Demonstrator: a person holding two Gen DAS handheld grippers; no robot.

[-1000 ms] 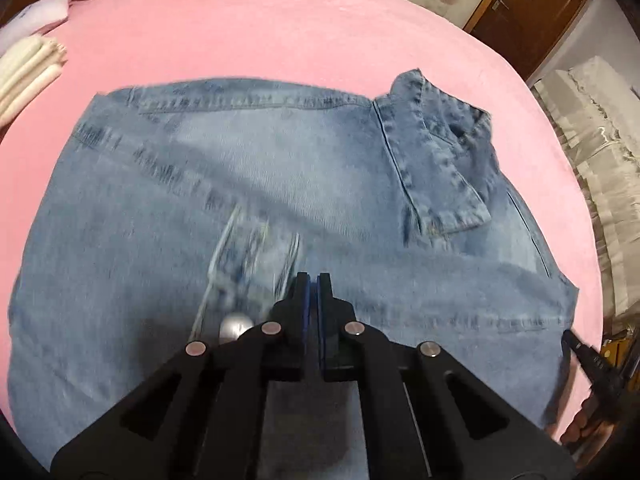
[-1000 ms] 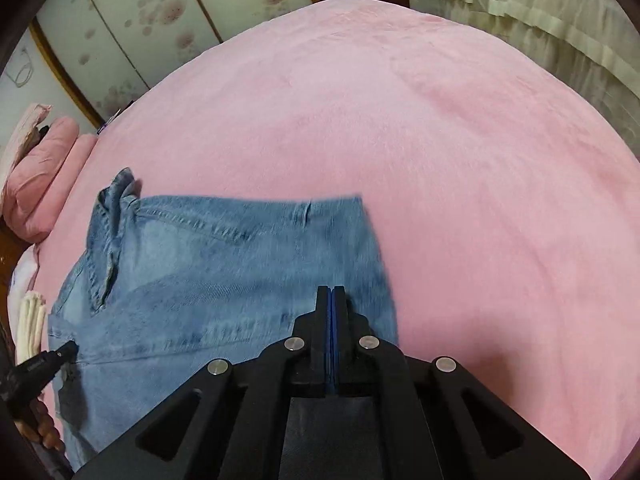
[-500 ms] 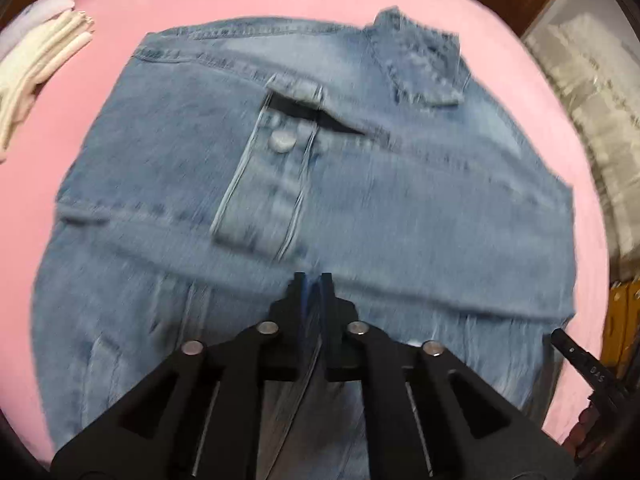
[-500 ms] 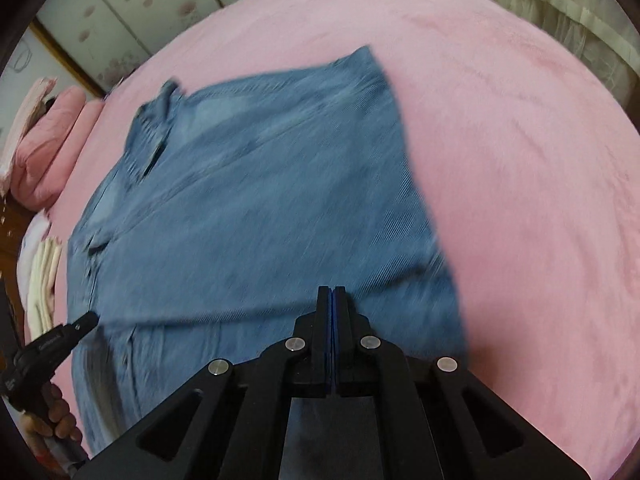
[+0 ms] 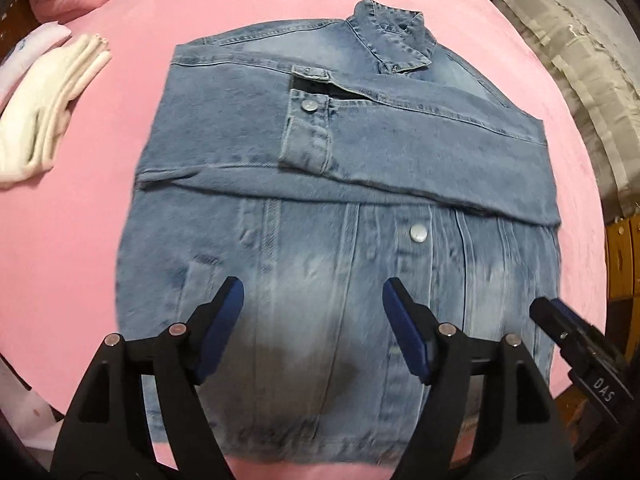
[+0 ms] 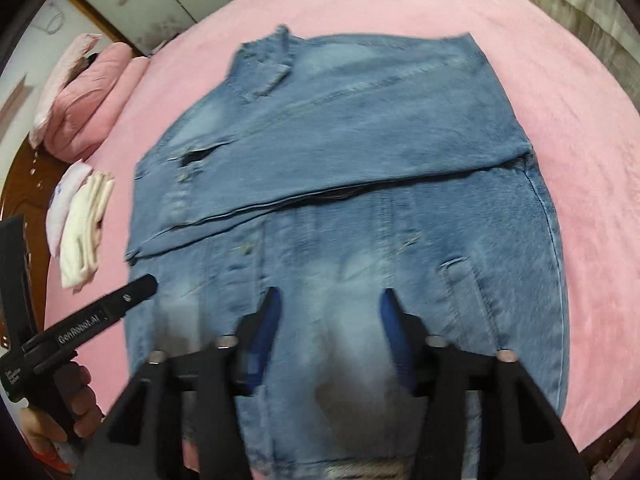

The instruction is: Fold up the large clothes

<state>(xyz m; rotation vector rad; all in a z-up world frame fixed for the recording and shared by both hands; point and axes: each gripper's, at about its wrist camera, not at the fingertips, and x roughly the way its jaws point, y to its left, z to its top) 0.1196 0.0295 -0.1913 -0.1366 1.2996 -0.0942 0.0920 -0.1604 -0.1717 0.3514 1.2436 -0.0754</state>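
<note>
Left wrist: jacket [image 5: 344, 184] below tongs [image 5: 312, 300]

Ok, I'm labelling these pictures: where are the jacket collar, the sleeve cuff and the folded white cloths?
jacket collar [image 5: 394, 42], left wrist view, on its folded flap.
sleeve cuff [image 5: 306, 136], left wrist view, below its button.
white cloths [image 5: 48, 108], left wrist view, middle of the stack.

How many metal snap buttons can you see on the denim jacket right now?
2. One button sits on the cuff of the sleeve folded across the denim jacket; the other button is on the front placket below that sleeve. More may be hidden under the folds.
</note>
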